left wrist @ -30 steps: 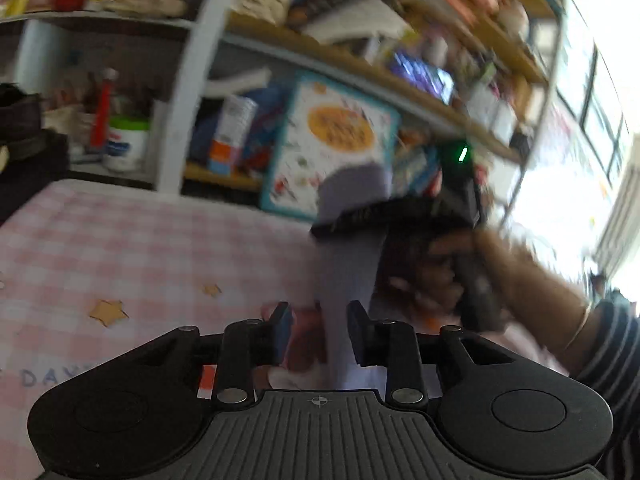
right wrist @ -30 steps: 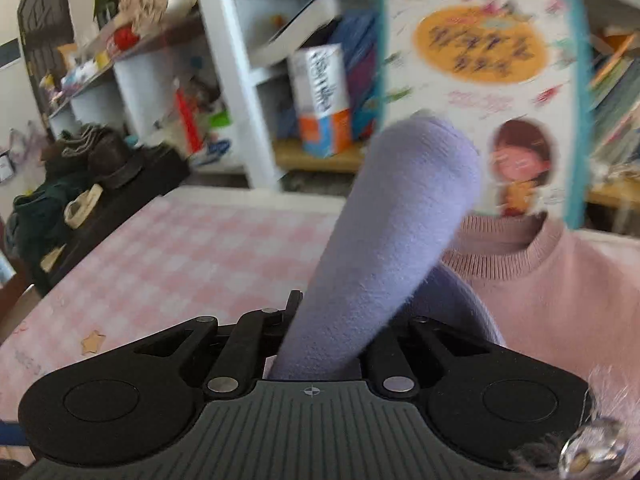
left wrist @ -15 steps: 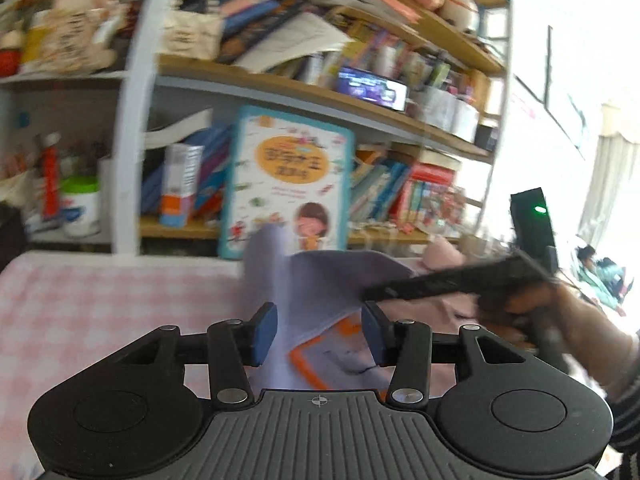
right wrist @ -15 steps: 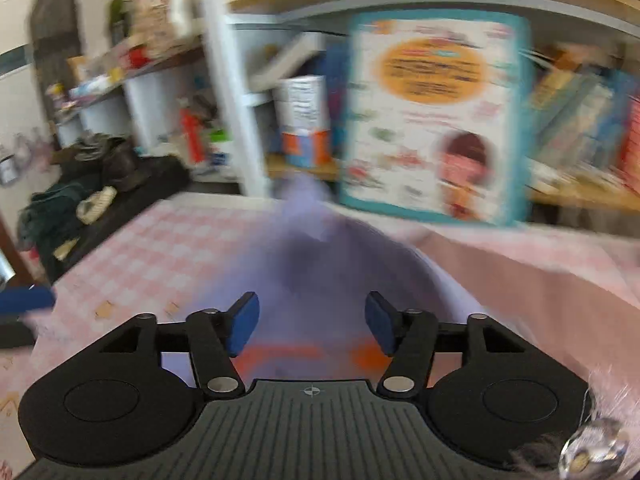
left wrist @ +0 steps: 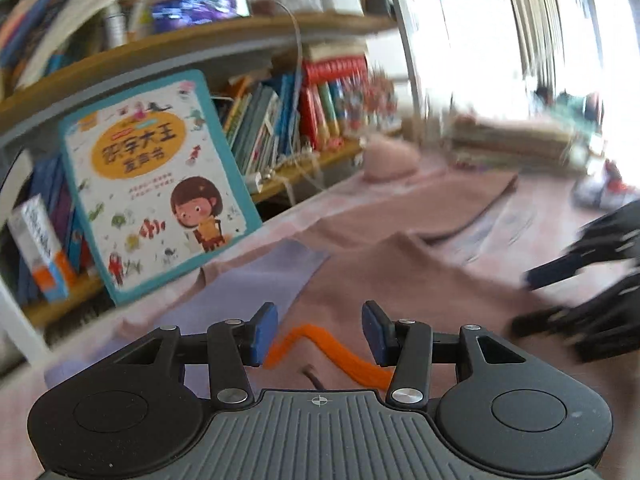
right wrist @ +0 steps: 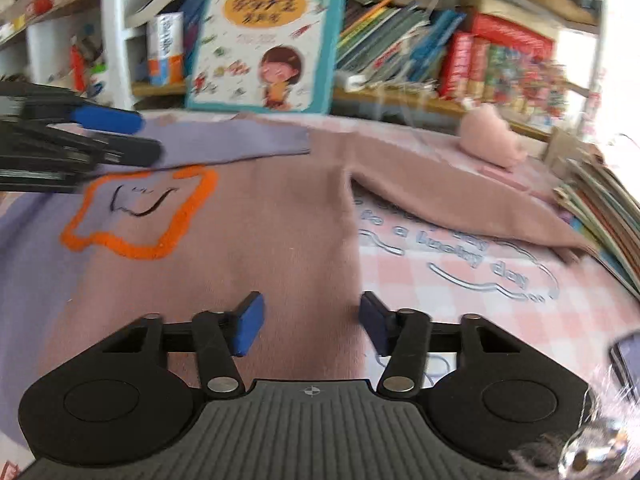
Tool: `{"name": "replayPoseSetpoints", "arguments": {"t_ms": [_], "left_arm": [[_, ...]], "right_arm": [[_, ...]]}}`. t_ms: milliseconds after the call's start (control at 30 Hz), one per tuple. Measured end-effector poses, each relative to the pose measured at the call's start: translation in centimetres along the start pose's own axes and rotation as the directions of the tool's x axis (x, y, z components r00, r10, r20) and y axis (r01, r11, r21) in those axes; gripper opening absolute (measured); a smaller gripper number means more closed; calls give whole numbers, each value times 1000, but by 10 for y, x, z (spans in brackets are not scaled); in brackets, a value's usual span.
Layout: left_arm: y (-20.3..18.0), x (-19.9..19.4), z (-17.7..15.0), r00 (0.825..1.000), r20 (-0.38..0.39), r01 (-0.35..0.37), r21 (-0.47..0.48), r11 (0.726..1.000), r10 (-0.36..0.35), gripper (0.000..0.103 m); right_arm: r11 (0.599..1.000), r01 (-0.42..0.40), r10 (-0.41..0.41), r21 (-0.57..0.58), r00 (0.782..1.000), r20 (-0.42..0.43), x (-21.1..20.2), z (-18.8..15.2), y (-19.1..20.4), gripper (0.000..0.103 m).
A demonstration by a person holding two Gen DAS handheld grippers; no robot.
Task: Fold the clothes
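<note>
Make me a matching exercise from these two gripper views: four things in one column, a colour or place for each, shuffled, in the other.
Things:
1. sleeve folded across the sweater
2. star outline
3. picture book
4. other sleeve

Descriptions:
A. orange, on the sweater's chest
B. dusty pink, stretched out over the checked cloth
C. lilac
D. leaning against the bookshelf

Pairs: 1-C, 2-A, 3-D, 4-B
</note>
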State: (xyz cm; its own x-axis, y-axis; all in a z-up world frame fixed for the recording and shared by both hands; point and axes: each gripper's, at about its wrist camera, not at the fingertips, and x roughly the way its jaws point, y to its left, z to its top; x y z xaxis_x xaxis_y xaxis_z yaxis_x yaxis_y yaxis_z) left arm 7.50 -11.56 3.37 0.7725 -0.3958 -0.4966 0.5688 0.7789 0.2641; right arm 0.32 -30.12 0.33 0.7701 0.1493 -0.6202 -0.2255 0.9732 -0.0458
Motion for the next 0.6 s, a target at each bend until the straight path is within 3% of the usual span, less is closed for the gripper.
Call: {"name": "replayPoseSetpoints", "arguments": {"t_ms": [33,133,367,433,500,600], "left_arm": [[-2,11,3,1000,-11,-10,21,1000,10,47],[-8,42,11,998,-43,-37,80,996,40,47],[-4,98,13,981,-136,-123,111,986,138,43],[-1,104,14,976,-145,-148,115,982,164,33],[0,108,13,973,-142,-161,139,977,181,30],[3,109,10,972,-138,-165,179,970,191,11]], "right_arm": [[1000,23,-23,17,1000,8,-1,-2,0,28],[997,12,-13,80,1000,9,-6,-5,-7,28],[998,20,-21,58,1000,20,-15,-14,-5,30],[998,21,-23,67,999,28,-15,-16,-5,31],[997,22,-25,71,999,35,-15,-17,-4,32],[997,18,-21,75,999,43,-15,-19,-5,32]]}}
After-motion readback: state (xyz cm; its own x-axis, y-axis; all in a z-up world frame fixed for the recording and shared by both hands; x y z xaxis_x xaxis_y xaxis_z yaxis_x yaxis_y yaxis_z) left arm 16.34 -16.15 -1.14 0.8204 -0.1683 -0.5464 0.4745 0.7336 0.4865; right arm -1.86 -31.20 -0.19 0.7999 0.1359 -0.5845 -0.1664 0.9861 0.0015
